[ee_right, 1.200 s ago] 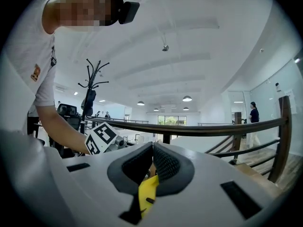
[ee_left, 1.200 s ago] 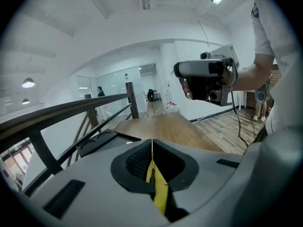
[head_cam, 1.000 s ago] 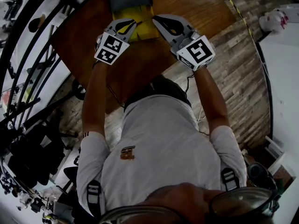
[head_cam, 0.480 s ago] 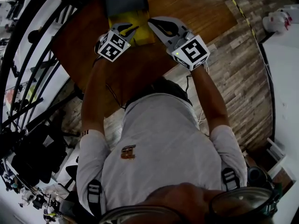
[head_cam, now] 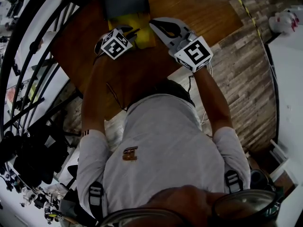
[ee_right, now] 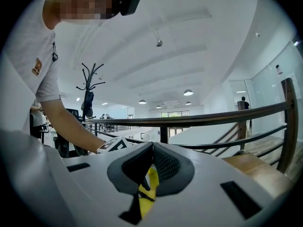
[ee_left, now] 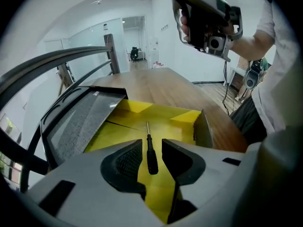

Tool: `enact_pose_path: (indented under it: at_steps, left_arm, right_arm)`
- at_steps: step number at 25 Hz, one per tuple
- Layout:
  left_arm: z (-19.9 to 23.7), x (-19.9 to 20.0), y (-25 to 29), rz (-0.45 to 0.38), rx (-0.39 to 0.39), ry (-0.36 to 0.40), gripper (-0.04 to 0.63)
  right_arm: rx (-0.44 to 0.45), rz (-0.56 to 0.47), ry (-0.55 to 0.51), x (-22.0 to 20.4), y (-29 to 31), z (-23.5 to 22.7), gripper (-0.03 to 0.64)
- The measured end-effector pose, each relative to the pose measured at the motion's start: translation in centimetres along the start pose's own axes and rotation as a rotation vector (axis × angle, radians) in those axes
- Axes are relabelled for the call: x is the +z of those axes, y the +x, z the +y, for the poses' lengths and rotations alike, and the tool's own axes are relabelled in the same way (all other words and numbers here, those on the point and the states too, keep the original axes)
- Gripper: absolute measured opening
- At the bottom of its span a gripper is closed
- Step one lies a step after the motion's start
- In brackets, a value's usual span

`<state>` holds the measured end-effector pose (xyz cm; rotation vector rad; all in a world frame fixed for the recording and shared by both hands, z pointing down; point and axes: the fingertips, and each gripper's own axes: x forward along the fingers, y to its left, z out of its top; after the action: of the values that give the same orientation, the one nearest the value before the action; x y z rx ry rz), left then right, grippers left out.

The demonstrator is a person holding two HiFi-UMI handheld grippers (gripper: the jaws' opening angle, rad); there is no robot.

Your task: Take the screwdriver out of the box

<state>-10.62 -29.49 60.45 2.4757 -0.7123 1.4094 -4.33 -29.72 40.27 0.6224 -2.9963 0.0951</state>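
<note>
An open box with a yellow inside (head_cam: pixel 142 20) (ee_left: pixel 128 126) sits on the wooden table (head_cam: pixel 199 8), its grey lid (head_cam: pixel 125 1) (ee_left: pixel 80 122) folded back. A small black-handled screwdriver (ee_left: pixel 151 159) lies on the box floor, shaft pointing away. My left gripper (head_cam: pixel 133 32) (ee_left: pixel 150 145) points steeply down into the box. Its jaws are opening and straddle the screwdriver handle without pressing on it. My right gripper (head_cam: pixel 154 23) (ee_right: pixel 151 148) hovers level just right of the box, pads together with nothing held. It also shows in the left gripper view as the right gripper (ee_left: pixel 208 18) overhead.
A dark curved stair railing (head_cam: pixel 38 46) (ee_right: pixel 199 119) runs along the table's left side. The table's near edge (head_cam: pixel 156 74) lies just in front of the person's body. Brick-patterned floor (head_cam: pixel 246 70) lies to the right.
My left gripper has tipped downward and sunk into the box, and its jaws have gone from shut to open. The right gripper has drifted slightly left towards the box.
</note>
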Motion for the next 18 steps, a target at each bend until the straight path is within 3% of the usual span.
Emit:
enact_pose_path:
  at_steps: [18]
  left_arm:
    - [0.7, -1.2, 3.3, 0.169, -0.110, 0.030, 0.141]
  right_arm:
    - [-0.001, 0.005, 0.049, -1.8, 0.0, -2.5, 0.032]
